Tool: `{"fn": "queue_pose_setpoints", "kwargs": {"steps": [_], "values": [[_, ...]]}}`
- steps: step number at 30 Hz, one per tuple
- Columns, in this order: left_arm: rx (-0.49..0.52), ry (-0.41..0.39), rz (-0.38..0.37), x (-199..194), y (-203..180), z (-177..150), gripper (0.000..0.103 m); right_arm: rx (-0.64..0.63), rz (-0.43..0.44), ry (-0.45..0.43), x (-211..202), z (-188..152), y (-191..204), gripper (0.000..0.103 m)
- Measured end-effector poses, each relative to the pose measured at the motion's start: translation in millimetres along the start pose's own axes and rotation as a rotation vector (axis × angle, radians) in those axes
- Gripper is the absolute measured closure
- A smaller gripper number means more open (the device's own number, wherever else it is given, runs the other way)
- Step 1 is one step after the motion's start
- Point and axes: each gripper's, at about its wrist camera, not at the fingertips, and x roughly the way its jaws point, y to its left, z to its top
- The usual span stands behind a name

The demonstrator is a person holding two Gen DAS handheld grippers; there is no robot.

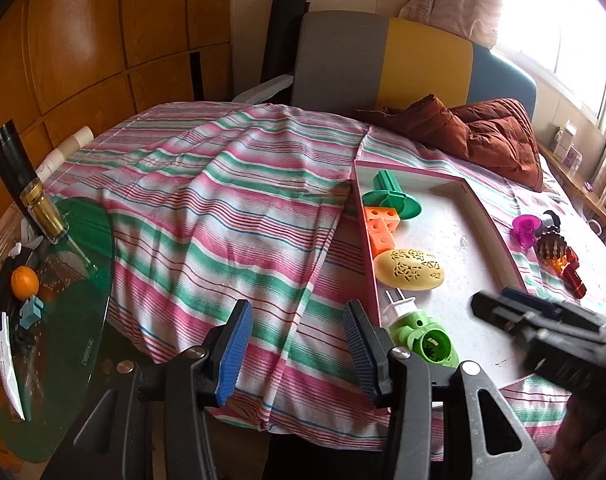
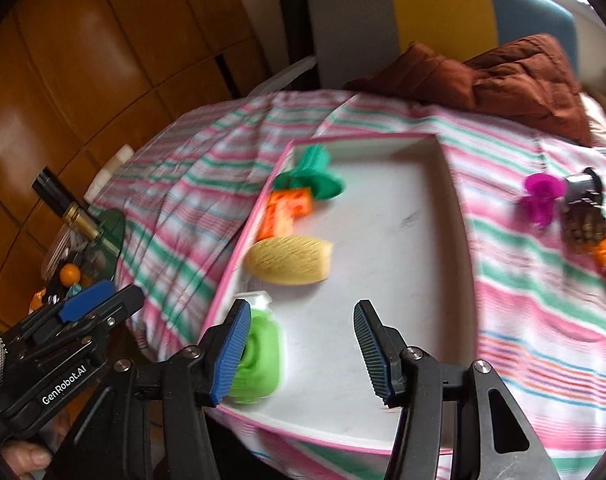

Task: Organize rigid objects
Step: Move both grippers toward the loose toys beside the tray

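A white tray with a pink rim (image 1: 475,264) (image 2: 387,264) lies on the striped cloth. Along its left side lie a dark green flanged piece (image 1: 391,198) (image 2: 313,176), an orange block (image 1: 379,229) (image 2: 285,212), a yellow perforated oval (image 1: 409,269) (image 2: 289,261) and a light green plug-in device (image 1: 421,334) (image 2: 259,356). A magenta piece (image 1: 525,229) (image 2: 543,198), a grey cylinder (image 2: 583,186) and dark red and orange pieces (image 1: 561,258) (image 2: 591,236) lie on the cloth right of the tray. My left gripper (image 1: 297,346) is open and empty over the cloth left of the tray. My right gripper (image 2: 303,350) is open and empty above the tray's near end.
A glass side table (image 1: 63,300) at left holds a bottle (image 1: 31,196), an orange (image 1: 24,283) and clutter. A brown jacket (image 1: 483,132) lies at the back right before a grey, yellow and blue chair (image 1: 383,60). Wooden wall panels stand at left.
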Motion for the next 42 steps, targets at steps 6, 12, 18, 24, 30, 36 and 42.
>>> {"fn": "queue_pose_setpoints", "kwargs": {"steps": [6, 12, 18, 24, 30, 36, 42], "values": [[0.028, 0.000, -0.005, -1.0, -12.1, 2.3, 0.055, 0.057, -0.087, -0.050, -25.1, 4.8, -44.9, 0.046], [0.066, -0.003, -0.017, -1.4, -28.6, 6.3, 0.055, 0.111, -0.195, -0.076, -49.3, 3.5, -96.6, 0.045], [0.108, -0.010, -0.042, -2.6, -50.6, 13.1, 0.055, 0.151, -0.311, -0.102, -73.1, 3.8, -147.3, 0.043], [0.132, -0.011, -0.097, -2.8, -73.5, 22.2, 0.055, 0.202, -0.426, -0.123, -95.7, 0.2, -201.3, 0.042], [0.159, 0.018, -0.160, 1.5, -99.5, 27.5, 0.055, 0.298, -0.499, -0.159, -114.3, -13.2, -255.7, 0.041], [0.239, 0.046, -0.221, 6.1, -144.6, 31.8, 0.055, 0.402, -0.497, -0.150, -120.0, -27.3, -290.8, 0.041], [0.302, 0.059, -0.271, 13.2, -191.1, 39.9, 0.055, 0.421, -0.484, -0.148, -127.1, -27.4, -297.4, 0.038]]}}
